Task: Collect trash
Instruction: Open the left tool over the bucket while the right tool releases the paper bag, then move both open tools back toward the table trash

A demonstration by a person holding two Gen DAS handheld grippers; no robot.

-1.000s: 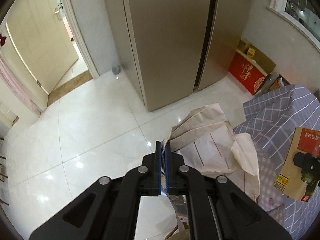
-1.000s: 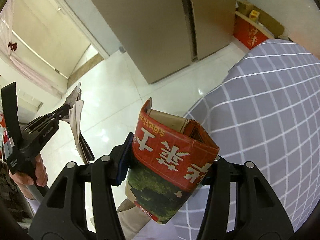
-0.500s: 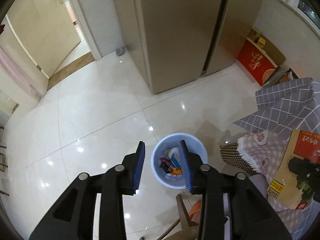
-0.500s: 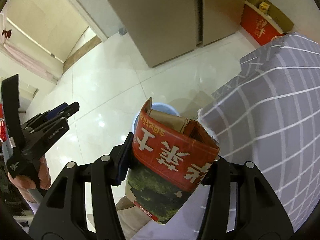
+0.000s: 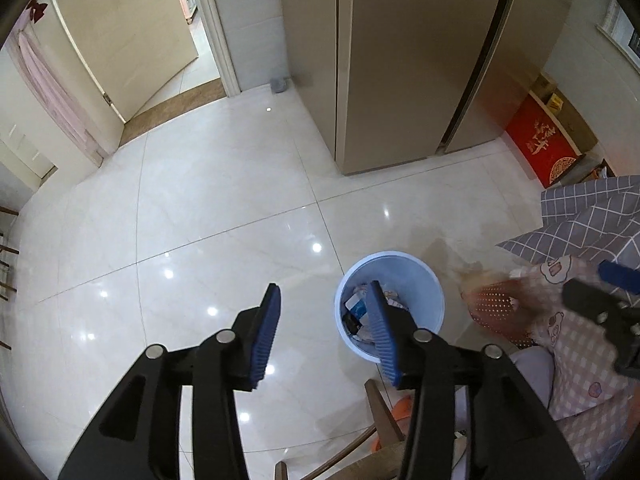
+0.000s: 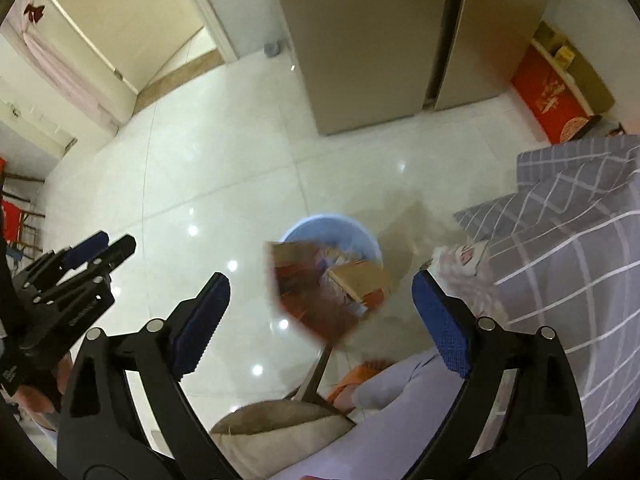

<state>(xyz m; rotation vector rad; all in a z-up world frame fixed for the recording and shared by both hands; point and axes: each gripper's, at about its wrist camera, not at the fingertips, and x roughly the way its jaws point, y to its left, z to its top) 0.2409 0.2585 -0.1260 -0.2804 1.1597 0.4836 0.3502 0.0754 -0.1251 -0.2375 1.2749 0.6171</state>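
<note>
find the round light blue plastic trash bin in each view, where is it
Left wrist view: the round light blue plastic trash bin stands on the floor right of centre, partly behind one finger.
Right wrist view: the bin sits at centre, a blurred red carton across its near rim.
Shared landmark: the tall beige fridge.

A round pale-blue plastic trash bin (image 5: 390, 306) stands upright on the glossy white tile floor, lower centre-right of the left wrist frame, already holding mixed paper and wrappers. In the right wrist frame, a blurred red-and-brown cardboard box (image 6: 320, 288), open end showing, hangs tilted in mid-air over the bin's near rim, touching nothing.
</note>
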